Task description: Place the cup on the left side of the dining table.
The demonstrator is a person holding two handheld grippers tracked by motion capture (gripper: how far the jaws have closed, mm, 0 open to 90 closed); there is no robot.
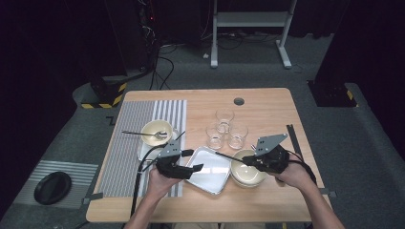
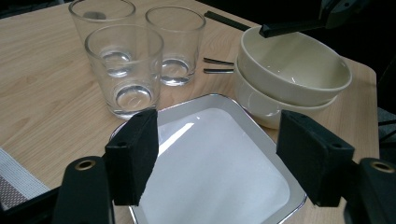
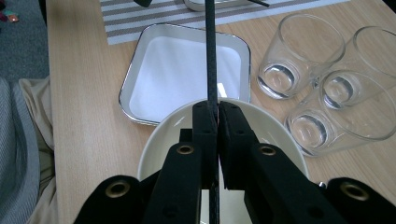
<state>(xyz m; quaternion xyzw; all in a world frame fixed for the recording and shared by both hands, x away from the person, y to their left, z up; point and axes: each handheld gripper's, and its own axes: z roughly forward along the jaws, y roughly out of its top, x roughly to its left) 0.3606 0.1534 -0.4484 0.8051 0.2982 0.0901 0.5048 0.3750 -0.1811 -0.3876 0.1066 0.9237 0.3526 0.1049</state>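
Wooden table (image 1: 267, 102), high view adds spoon (image 1: 143, 134), left-edge bowl (image 1: 155, 129)

Black grippers (image 1: 180, 164), grey triangular plates, brass-ringed screw holes, black cables.

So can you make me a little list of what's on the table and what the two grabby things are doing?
left gripper: jaws open, over the near edge of the square white silver-rimmed tray
right gripper: shut on a thin black stick, above the cream bowls
thin black stick: points out over the tray
cream bowls: two, stacked, right of the tray
clear glass tumblers: three, empty, grouped behind the tray
far cream bowl: on the striped mat, metal spoon across it
table: light wood
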